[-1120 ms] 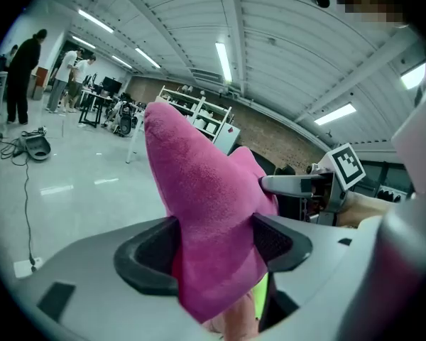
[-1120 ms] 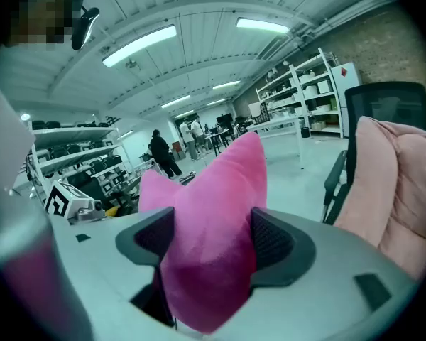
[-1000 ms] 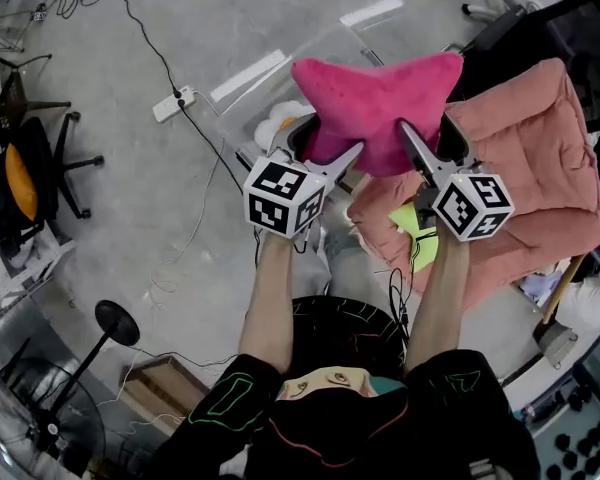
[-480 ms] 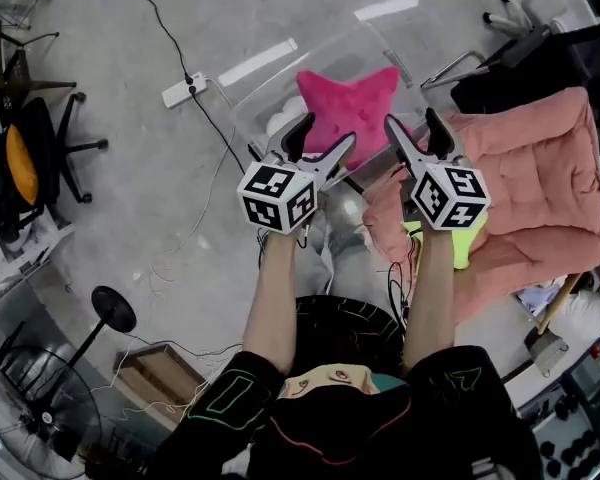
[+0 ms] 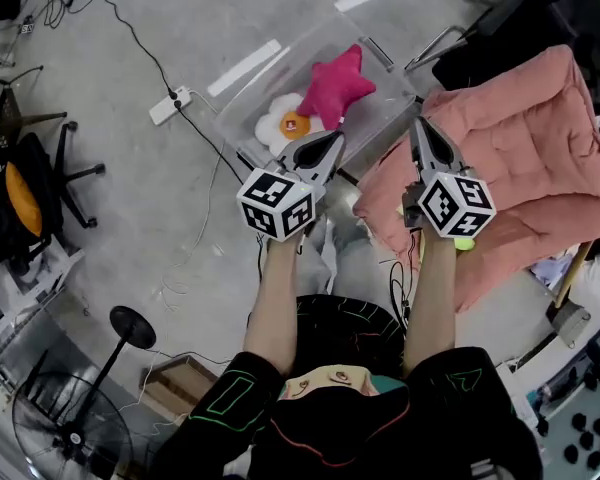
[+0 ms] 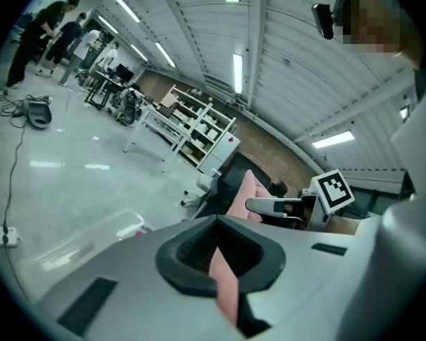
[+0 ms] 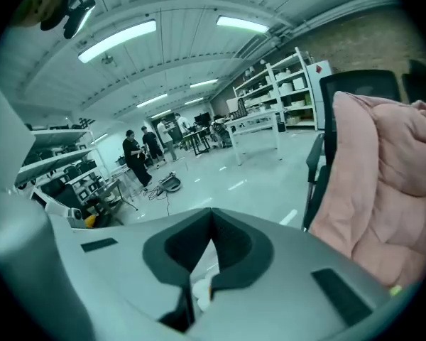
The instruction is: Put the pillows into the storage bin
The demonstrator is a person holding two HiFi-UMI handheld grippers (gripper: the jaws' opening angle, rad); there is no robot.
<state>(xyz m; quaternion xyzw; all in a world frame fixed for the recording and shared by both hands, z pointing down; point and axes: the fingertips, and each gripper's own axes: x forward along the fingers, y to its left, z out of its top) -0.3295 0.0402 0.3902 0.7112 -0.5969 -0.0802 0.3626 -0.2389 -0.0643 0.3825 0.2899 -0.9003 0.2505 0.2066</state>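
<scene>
Nearest the camera, bare forearms reach forward from black sleeves, each hand hidden under a marker cube. Ahead of the cubes, the left gripper is closing right down: its fingers lie together to the tips and clamp nothing. The right gripper is closing the same way, tips met and empty. In the left gripper view a pink strip shows through the slot behind the tips; it is cloth lying beyond, not something gripped. In the right gripper view a bit of white shows through the same slot.

Just past the left fingertips stands the clear storage bin on the grey floor. Inside it, closest to those tips, lies a white flower pillow with an orange centre. Beyond and to the right of it, between the lines of the two grippers, rests the magenta star pillow, touching the flower pillow. Its longest arm points away from the fingers toward the bin's far right side, and the star's length runs along that line.

Right of the right fingertips a pink cushion is draped, close beside them. Left of the bin lies a white power strip.
</scene>
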